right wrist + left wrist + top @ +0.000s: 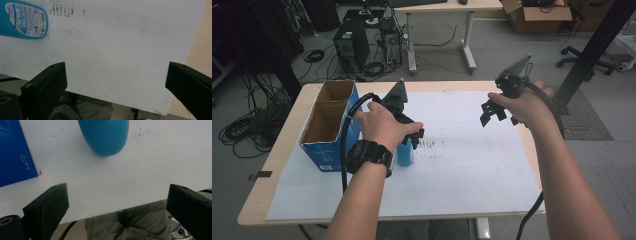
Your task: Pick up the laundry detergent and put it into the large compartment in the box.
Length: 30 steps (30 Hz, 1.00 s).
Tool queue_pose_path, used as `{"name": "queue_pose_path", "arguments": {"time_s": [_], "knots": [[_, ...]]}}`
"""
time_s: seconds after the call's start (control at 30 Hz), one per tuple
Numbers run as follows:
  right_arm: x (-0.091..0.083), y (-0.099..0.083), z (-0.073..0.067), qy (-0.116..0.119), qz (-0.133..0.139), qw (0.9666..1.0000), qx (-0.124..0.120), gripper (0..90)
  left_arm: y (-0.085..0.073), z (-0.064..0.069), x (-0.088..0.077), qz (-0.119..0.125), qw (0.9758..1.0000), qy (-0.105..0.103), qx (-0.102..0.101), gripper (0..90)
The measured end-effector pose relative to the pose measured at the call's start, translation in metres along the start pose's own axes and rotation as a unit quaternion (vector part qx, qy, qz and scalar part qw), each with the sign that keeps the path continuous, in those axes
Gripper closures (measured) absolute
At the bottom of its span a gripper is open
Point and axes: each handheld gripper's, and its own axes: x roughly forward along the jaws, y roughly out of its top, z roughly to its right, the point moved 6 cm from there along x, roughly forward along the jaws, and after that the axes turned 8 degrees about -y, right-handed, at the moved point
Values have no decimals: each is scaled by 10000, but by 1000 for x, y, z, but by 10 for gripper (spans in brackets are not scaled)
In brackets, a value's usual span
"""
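Observation:
A blue bottle (404, 154) with a printed label (23, 21) seems to stand upright on the white sheet (472, 160), just right of the blue box. My left gripper (414, 136) hovers directly over it, jaws spread wide and empty. In the left gripper view the bottle's rounded blue body (103, 135) lies ahead of the open gripper (117, 195), not between its jaws. My right gripper (492, 114) is held in the air over the sheet's right part, well away from the bottle. The right gripper view has that gripper (117, 71) open with only bare sheet between its jaws.
An open blue cardboard box (329, 125) with two compartments stands at the table's left; its side (15, 157) is close to the bottle. Brownish marks (432, 145) stain the sheet. The wooden table edge (197, 57) runs along the sheet's right. Computers and cables sit on the floor behind.

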Motion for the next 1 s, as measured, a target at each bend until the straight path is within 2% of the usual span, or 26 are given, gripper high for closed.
{"name": "queue_pose_path", "arguments": {"time_s": [0.37, 0.43, 0.5, 0.63, 0.73, 0.87, 1.0], "knots": [[-2, 0, -1, -2, -5, 10000, -53, 39, 1, 1, -3, -12, 10000, -17, 3, 51], [-2, 1, 0, -14, 24, 10000, -62, 37, 2, 2, -6, 56, 10000, -70, -15, 47], [-1, 1, -1, 12, 14, 10000, -79, 39, 2, 1, -8, 20, 10000, -16, -28, 50], [-1, 1, 0, -2, 13, 10000, -67, 37, 5, 1, -13, 80, 10000, 40, -21, 48], [-2, 1, -1, 8, 29, 9999, -111, 38, 9, 2, -18, 136, 9999, -47, -9, 48], [-2, 0, 0, -1, 45, 9999, -122, 37, 13, 1, -18, 121, 9999, 24, 10, 47], [-2, -1, 1, -8, 55, 9998, -171, 38, 20, 4, -16, 121, 9999, -7, 31, 48]]}}
